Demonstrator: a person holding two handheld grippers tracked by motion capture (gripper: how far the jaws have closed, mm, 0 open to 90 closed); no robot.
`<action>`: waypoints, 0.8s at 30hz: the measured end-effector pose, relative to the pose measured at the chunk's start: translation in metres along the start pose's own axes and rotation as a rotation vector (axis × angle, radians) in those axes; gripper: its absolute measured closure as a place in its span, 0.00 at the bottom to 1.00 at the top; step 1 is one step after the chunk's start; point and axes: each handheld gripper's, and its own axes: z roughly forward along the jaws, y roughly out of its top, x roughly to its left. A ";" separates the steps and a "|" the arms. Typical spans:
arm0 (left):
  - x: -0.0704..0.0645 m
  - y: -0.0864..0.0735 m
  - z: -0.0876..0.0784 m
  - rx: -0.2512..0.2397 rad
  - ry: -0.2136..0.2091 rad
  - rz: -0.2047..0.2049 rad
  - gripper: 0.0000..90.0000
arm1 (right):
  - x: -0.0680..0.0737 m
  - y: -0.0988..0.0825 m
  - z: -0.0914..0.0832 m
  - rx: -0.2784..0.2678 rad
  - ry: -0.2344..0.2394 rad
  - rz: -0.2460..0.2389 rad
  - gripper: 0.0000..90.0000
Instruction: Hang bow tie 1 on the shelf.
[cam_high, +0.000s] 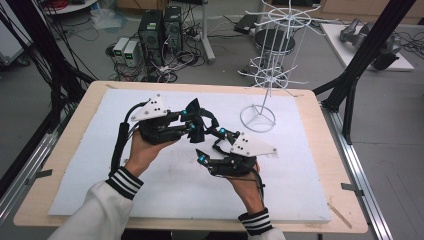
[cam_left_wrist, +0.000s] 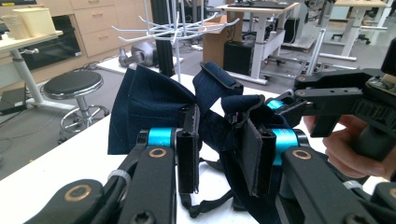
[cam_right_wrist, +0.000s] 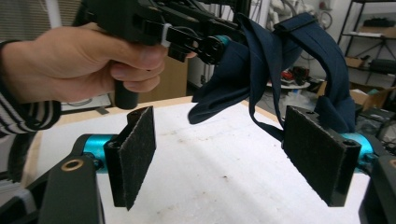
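Lab room, white foam sheet (cam_high: 150, 195) on the wooden counter (cam_high: 65, 150), cluttered floor behind. The dark blue cloth item with straps (cam_high: 196, 120) hangs above the sheet, up off it, between your two hands and well short of the white wire rack (cam_high: 265, 75) at the sheet's far right. Left tongs (cam_high: 189, 121) are clamped on it: in the left gripper view the pads pinch bunched fabric (cam_left_wrist: 154, 105) and a strap fold, so the piece hangs free and its loops dangle where the other hand can get at them. Right tongs (cam_right_wrist: 229, 156) stand apart, pads bare, nothing pressed between them; a strap runs down just by the right pad. My read: you're lining up a second grip on that strap, likely to spread a loop for a rack hook. Left forearm comes in low, hand under the gripper body, tongs pointing toward the rack. Right hand sits nearer you, tongs (cam_high: 207, 156) angled left and up toward the cloth.
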 end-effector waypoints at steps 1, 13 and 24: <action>0.000 0.000 0.000 0.001 0.000 0.002 0.78 | 0.000 0.000 0.001 -0.002 -0.002 -0.011 0.30; -0.002 -0.001 0.002 0.005 0.018 0.007 0.78 | 0.006 0.002 0.000 -0.001 -0.027 -0.023 0.53; -0.005 -0.002 0.005 0.001 0.015 0.010 0.78 | 0.003 0.002 0.005 0.001 -0.035 0.014 0.63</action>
